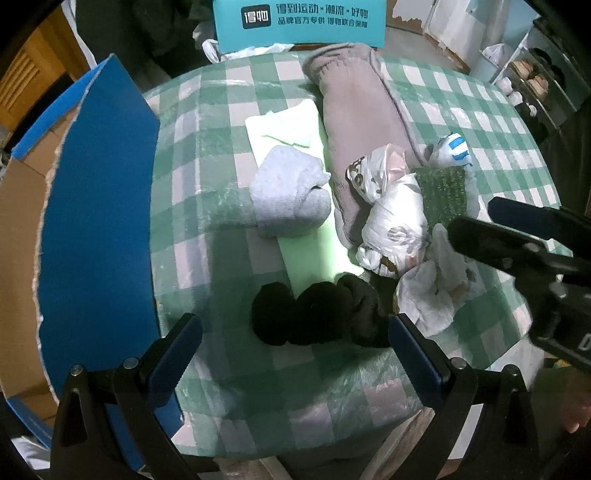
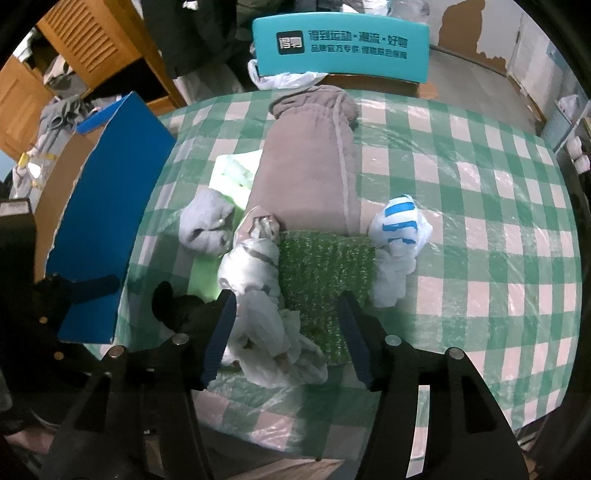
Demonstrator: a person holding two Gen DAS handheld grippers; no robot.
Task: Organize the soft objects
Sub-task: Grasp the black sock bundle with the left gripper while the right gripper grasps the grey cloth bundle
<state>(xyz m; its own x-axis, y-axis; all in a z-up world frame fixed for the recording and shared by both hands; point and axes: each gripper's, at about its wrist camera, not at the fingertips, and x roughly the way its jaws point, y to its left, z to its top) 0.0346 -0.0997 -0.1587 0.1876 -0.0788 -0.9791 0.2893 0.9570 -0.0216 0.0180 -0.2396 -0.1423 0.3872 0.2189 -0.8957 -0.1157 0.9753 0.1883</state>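
A table under a green-and-white checked cloth (image 1: 221, 155) fills most of both views. At the left of the frame a cardboard box with a blue flap (image 1: 99, 206) stands open just beside the table edge, and at the top centre a teal box with white print (image 1: 299, 22) sits past the table's far edge.

The largest soft object is a rolled grey-brown blanket (image 1: 362, 122), lying from the upper centre down toward the middle. Left of it lies a pale green foam sheet (image 1: 284, 129), and a folded light grey cloth (image 1: 288, 192) rests on that sheet. Below the blanket's near end a knotted white plastic bag with brown print (image 1: 391, 218) lies touching a square of green artificial turf (image 1: 443, 192); a white bag with blue stripes (image 1: 454, 147) sits just beyond the turf on the right. Low in the left wrist view, three dark rolled socks (image 1: 317, 314) lie side by side.

The left gripper (image 1: 295, 354) hangs over the socks with its jaws wide and nothing between them. The right gripper (image 2: 286, 332) stands about half open over the white bag and the turf's near edge, its pads pressing on neither.
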